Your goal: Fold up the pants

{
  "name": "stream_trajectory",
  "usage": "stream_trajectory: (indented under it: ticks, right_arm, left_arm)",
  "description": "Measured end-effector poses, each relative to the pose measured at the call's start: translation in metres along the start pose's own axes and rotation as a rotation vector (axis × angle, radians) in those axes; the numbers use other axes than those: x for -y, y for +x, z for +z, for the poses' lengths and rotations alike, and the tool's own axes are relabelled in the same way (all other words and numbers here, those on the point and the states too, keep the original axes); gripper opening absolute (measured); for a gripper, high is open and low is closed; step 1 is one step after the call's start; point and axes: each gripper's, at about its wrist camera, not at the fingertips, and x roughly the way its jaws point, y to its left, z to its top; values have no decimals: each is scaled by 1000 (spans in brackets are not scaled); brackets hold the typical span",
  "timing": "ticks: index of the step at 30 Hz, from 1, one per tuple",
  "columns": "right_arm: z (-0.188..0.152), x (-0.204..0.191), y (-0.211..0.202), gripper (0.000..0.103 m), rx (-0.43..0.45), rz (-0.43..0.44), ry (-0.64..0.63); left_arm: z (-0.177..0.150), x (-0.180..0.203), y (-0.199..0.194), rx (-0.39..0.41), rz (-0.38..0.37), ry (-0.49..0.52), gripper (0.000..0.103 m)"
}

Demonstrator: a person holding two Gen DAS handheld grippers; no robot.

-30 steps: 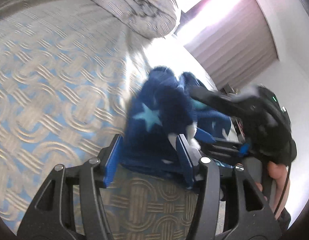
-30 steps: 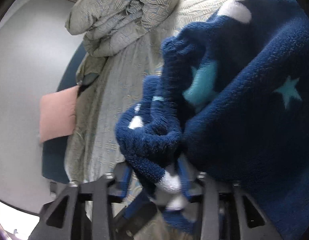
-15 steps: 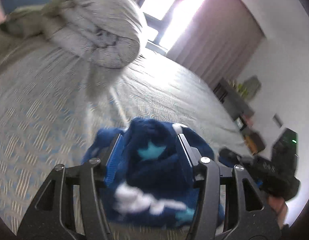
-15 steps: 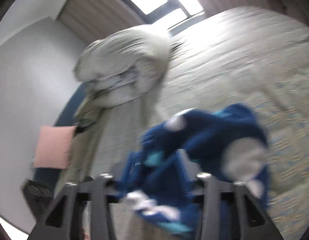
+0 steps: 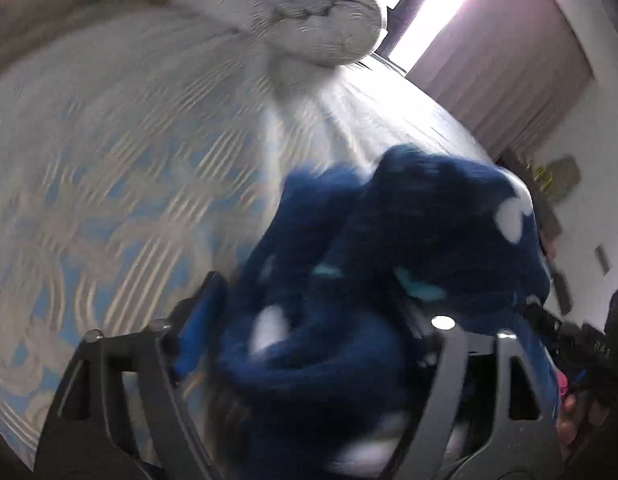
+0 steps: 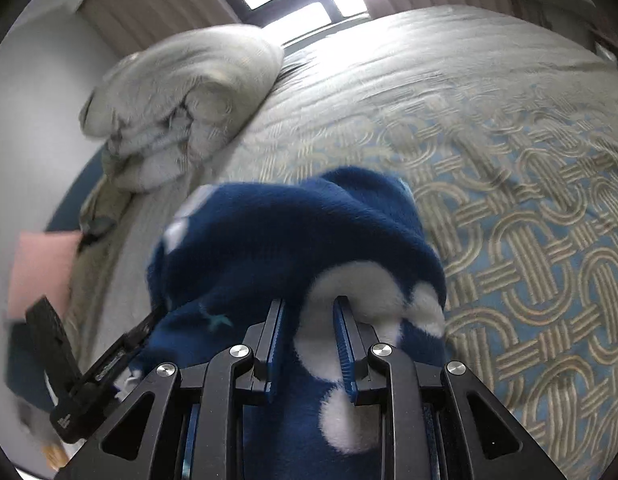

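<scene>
Navy fleece pants (image 6: 293,240) with white patches and pale stars sat bunched in a heap on the patterned bed cover (image 6: 529,208), no long axis readable; right gripper (image 6: 309,344) was clamped on a fold at the near edge; left gripper (image 5: 309,344) straddled the heap, its jaws having just been opening, fabric between them unpinched; both were equally near.

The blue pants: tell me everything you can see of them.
The blue pants look like thick navy fleece with white blotches and pale turquoise stars. They are bunched in a rumpled heap, not flat, over the patterned bedspread. The right gripper pinches a white-patched fold. The left gripper, whose jaws have just been opening, stands wide around the bundle; blur hides whether its pads still touch.
</scene>
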Motion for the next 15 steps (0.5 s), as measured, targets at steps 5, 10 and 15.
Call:
stream_trajectory:
  ticks: [5,10,15]
  right_arm:
    - [-13,-10,-2,24,24,-20,-57]
    - [-10,-11,-7,25,14,-22,-46]
    - [2,-7,-30,31,106,80,64]
  left_arm:
    - [-11,6,-27,32,36,58,79]
    - [9,5,-56,71,40,5,74]
    - [42,35,-73,144,-42,14,70]
